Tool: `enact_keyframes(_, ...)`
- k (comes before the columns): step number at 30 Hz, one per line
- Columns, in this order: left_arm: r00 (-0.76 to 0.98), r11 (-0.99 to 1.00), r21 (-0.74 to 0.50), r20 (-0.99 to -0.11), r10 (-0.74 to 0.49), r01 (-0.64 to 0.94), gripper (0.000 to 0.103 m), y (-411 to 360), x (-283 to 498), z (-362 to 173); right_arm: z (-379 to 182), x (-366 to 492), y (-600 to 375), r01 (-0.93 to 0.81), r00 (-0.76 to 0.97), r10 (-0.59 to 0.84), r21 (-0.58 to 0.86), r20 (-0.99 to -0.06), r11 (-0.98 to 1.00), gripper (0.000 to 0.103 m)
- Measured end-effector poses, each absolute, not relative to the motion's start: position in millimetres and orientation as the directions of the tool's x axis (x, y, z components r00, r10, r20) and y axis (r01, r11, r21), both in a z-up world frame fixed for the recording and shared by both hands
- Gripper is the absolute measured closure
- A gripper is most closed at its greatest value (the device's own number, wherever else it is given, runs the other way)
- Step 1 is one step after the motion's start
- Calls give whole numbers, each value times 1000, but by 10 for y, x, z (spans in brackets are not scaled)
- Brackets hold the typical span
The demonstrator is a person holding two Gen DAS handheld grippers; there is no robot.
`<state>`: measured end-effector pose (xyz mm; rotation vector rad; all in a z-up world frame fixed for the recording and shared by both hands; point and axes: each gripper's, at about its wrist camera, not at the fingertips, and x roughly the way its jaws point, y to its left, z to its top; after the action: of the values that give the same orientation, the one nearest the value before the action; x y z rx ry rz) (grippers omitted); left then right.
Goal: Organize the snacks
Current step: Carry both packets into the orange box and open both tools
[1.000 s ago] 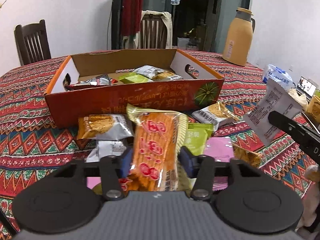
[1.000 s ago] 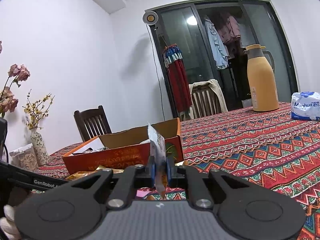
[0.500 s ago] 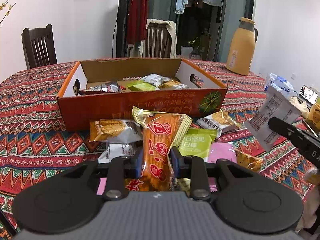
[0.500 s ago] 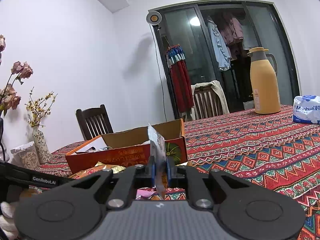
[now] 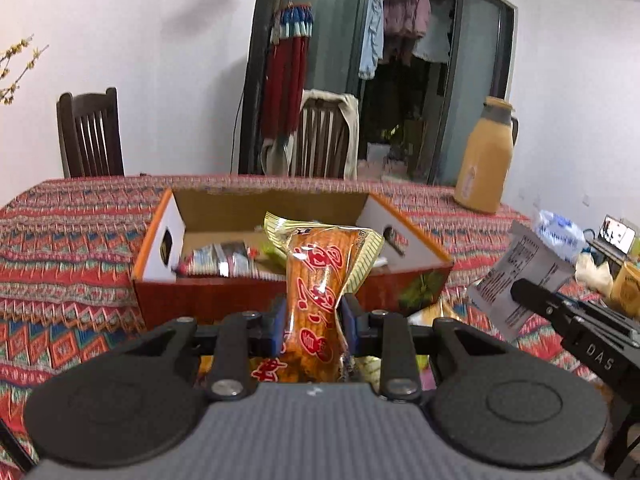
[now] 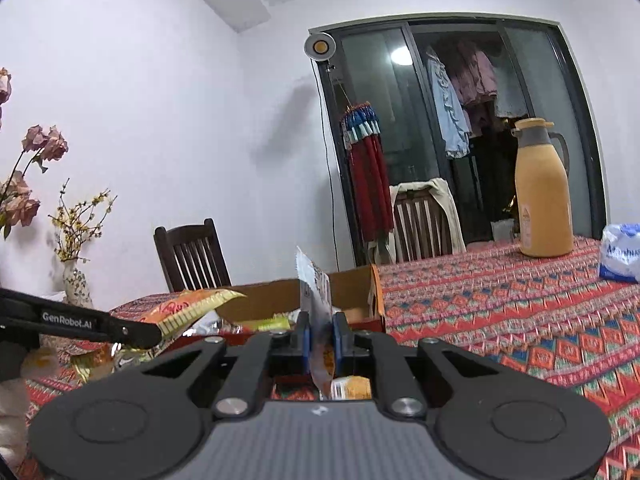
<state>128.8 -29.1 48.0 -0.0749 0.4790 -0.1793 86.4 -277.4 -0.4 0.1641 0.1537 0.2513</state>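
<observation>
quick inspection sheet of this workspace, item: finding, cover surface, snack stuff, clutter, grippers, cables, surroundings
surface: table under a red patterned tablecloth.
job's things: open orange cardboard box with several packets inside; orange snack packet and white snack packet both held up in front of the box; more packets on the cloth before the box.
clutter: yellow thermos jug, blue-white tissue pack, small lit screen at the right edge.
grippers: left gripper shut on the orange packet; right gripper shut on the white packet.
cables: one dark cord runs down the wall by the door.
surroundings: two wooden chairs, glass sliding door, hanging clothes, vases of flowers.
</observation>
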Motion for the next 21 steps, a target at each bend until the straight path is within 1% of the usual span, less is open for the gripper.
enact_keyframes(6,895,979,-142,-403,-190,144,74,-249,1501,672,198,1127,-2721,-235,961,254,169,-105,957,92)
enact_keyframes(16,915,981,-169,-372,-153,95,74,-155,2057,899,639,1696,-2489,-261,962,270,156,-35,953,92)
enact_keyframes(21,926,982,-180,-361,-113,50,74,-81,2344,880,684,2102,-2417,-243,966,254,180,-43,953,92)
